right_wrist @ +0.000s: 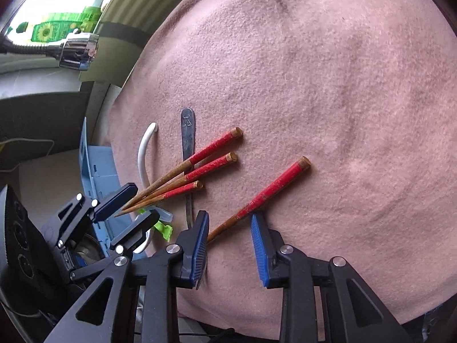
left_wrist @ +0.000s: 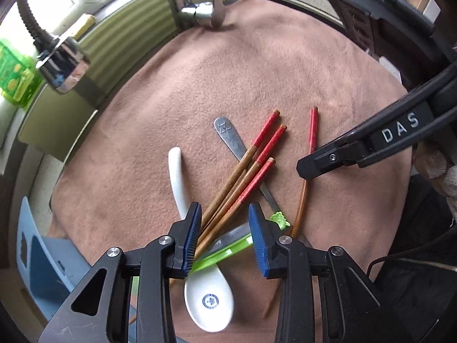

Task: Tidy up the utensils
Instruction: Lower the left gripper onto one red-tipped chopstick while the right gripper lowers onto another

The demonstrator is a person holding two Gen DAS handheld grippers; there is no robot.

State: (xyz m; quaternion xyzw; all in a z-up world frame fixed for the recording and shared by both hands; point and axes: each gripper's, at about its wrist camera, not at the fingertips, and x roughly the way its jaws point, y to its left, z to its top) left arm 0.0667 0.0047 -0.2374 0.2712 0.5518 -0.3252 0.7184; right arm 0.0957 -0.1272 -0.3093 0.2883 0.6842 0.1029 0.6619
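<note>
Four chopsticks, wooden with red-painted butts and tapered tips, lie on the fuzzy pink-brown cloth (left_wrist: 285,65) in the left wrist view: three bundled chopsticks (left_wrist: 245,171) fan across a flat metal spoon handle (left_wrist: 228,137), and a lone chopstick (left_wrist: 312,131) lies apart to their right. One glossy white ceramic spoon (left_wrist: 200,294) curves left of the bundle, and one translucent green plastic utensil (left_wrist: 225,253) crosses beneath it. The left gripper (left_wrist: 224,223), with ribbed blue pads, stands spread around the bundle's thin ends without pressing them; the right gripper (left_wrist: 320,163) sits over the lone chopstick. From the right wrist view, the same bundled trio (right_wrist: 182,177) lies left of the lone chopstick (right_wrist: 262,197), whose narrow half runs between the right gripper (right_wrist: 228,228)'s parted blue pads, apparently untouched. One chrome faucet head (right_wrist: 78,50) hangs beyond the cloth's far left edge.
</note>
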